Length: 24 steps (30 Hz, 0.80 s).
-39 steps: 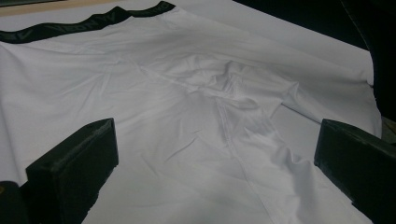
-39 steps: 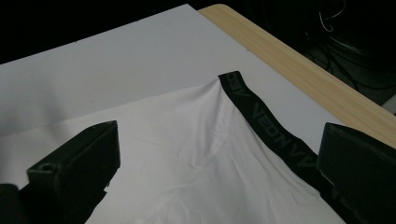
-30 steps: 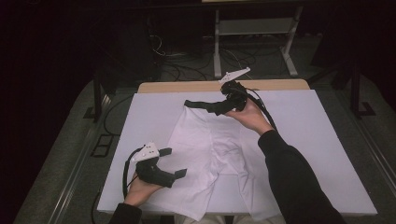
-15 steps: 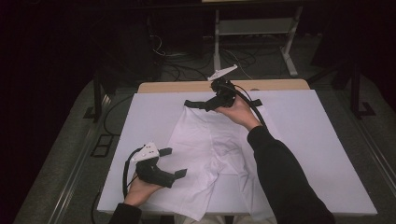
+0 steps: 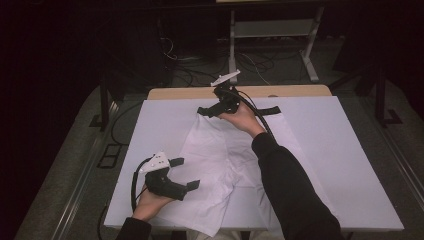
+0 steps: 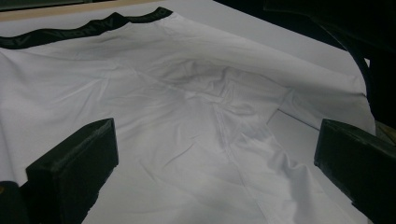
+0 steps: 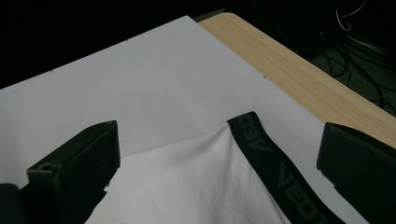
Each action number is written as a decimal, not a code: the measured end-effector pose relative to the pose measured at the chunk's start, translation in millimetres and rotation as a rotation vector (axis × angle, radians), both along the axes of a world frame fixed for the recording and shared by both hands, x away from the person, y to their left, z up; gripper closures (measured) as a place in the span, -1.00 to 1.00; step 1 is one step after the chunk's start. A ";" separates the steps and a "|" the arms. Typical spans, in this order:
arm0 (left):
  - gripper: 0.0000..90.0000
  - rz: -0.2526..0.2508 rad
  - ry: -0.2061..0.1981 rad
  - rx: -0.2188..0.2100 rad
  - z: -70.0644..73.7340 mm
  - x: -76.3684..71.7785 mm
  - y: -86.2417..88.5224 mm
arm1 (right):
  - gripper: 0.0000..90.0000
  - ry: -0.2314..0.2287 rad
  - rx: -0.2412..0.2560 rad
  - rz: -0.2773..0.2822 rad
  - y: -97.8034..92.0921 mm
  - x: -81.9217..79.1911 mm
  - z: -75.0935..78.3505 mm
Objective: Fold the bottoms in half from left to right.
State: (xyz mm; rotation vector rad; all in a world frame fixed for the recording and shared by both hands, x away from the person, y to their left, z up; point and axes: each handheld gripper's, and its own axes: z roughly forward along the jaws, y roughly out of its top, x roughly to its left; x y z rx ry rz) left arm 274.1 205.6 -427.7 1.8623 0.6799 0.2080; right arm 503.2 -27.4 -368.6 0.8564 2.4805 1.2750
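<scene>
- Fingers (image 7: 74,163) of the right gripper (image 5: 216,107) are standing wide and holding nothing, hovering just above the black waistband (image 7: 275,170) at the far left corner of the white shorts (image 5: 225,165).
- Left gripper (image 5: 181,174) is also gaping wide and holding nothing over the near hem.
- Shorts are lying flat on the counter (image 5: 350,165), their long axis running away from the person; the right hand is nearer the waistband.
</scene>
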 end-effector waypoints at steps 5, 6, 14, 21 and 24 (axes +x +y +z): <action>-1.00 -0.002 0.000 -0.003 0.2 0.2 0.2 | -1.00 -0.008 0.006 -0.009 7.9 4.0 -2.4; -1.00 -0.003 -0.001 -0.005 0.3 0.4 0.4 | -1.00 -0.020 0.013 -0.015 10.6 5.8 -3.7; -1.00 -0.003 -0.002 -0.009 0.7 1.2 0.9 | -1.00 -0.018 0.031 -0.031 17.4 13.6 -7.4; -1.00 -0.001 -0.003 -0.014 1.0 1.7 1.4 | -1.00 -0.007 0.042 -0.035 25.5 19.4 -16.6; -1.00 -0.002 -0.005 -0.015 1.2 2.0 1.5 | -1.00 0.000 0.042 -0.039 27.7 21.7 -20.2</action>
